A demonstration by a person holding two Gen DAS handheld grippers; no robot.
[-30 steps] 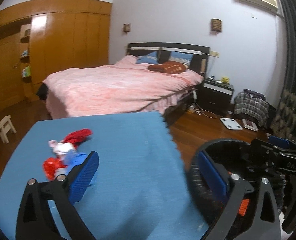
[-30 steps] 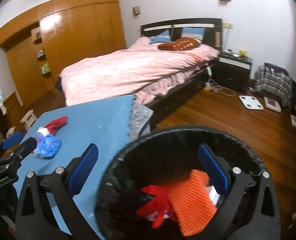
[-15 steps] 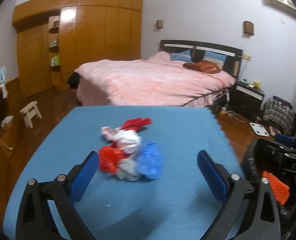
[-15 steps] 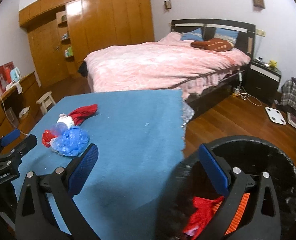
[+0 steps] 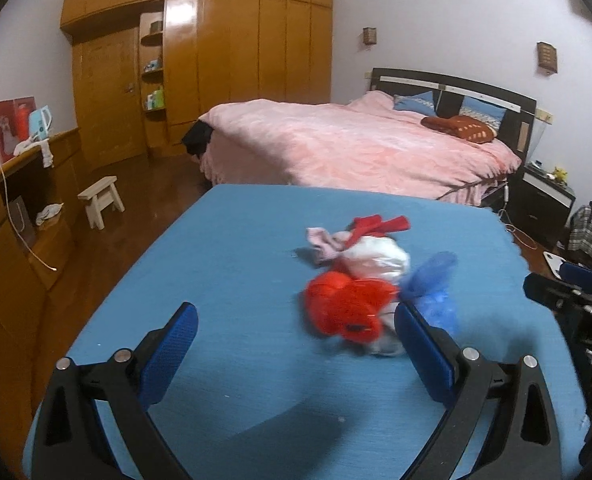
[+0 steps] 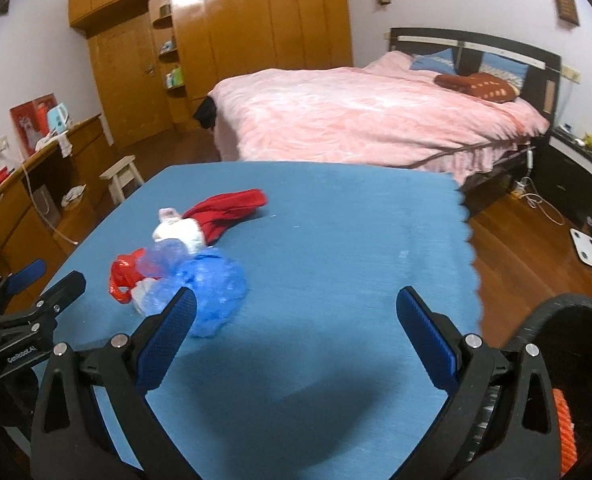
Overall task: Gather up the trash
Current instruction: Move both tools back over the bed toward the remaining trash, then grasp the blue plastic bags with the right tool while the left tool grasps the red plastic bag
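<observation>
Setting: a bedroom, with a table under a blue cloth [image 5: 232, 264] in the foreground and a bed with a pink cover [image 5: 347, 144] behind it.
Trash: a small heap of crumpled items [image 5: 369, 276] lies on the cloth — a red bag [image 5: 343, 308], a white wad [image 5: 375, 258], a blue plastic bag [image 5: 435, 284], a pink scrap [image 5: 321, 242] and a red cloth piece [image 6: 232, 208], all touching or overlapping.
Left gripper [image 5: 296, 344]: blue-padded jaws spread wide, holding nothing; the heap sits just ahead, with the red bag beside its right pad.
Right gripper [image 6: 296, 324]: jaws also spread wide and empty — the blue plastic bag lies just beyond its left pad.
Bin: a black round bin [image 6: 567, 312] shows at the lower right of the right wrist view, off the table's edge, with something orange [image 6: 565, 432] inside.
Background: wooden wardrobes [image 5: 216, 60], a small white stool [image 5: 102, 200], and a dark nightstand [image 5: 543, 196].
</observation>
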